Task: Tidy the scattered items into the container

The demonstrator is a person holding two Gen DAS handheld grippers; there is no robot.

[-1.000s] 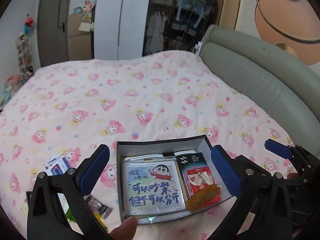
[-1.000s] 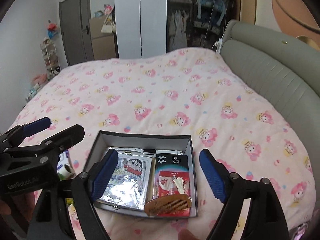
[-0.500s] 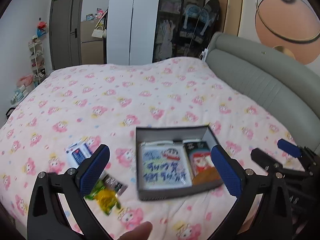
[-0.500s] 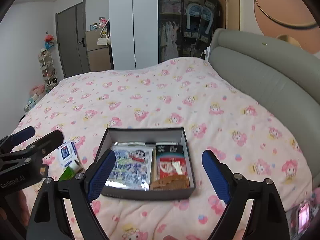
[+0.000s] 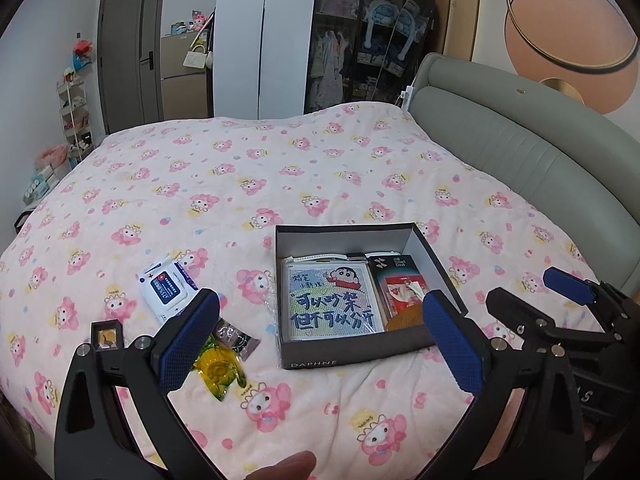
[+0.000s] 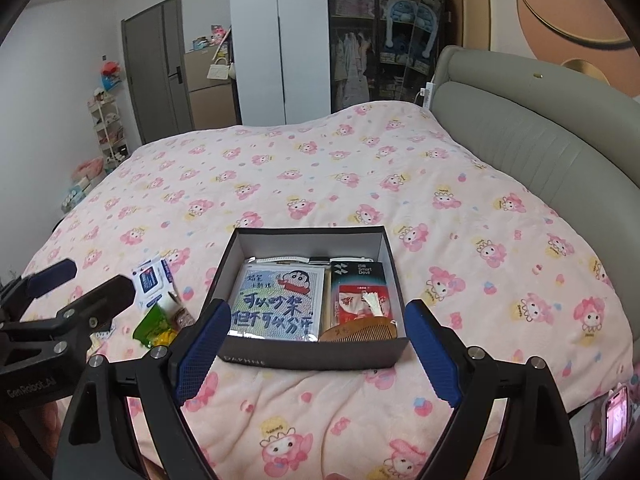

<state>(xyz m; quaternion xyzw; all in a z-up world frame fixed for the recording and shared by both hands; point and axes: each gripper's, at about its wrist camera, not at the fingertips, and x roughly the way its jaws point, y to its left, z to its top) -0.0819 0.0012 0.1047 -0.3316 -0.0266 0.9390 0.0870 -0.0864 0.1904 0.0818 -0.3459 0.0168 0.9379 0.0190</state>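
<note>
Your left gripper [image 5: 320, 340] and right gripper [image 6: 316, 348] hover level above the bed [image 6: 320, 176], both jaws wide apart and empty, dark box [image 6: 312, 354] between the right fingers, wipes pack [image 5: 168, 286] and snack packets [image 5: 220, 364] lying left of it.

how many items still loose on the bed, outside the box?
4 visible: wet-wipes pack left of the box, yellow-green snack packet, dark wrapper beside it, small square case farthest left. The left gripper may hide more.
</note>
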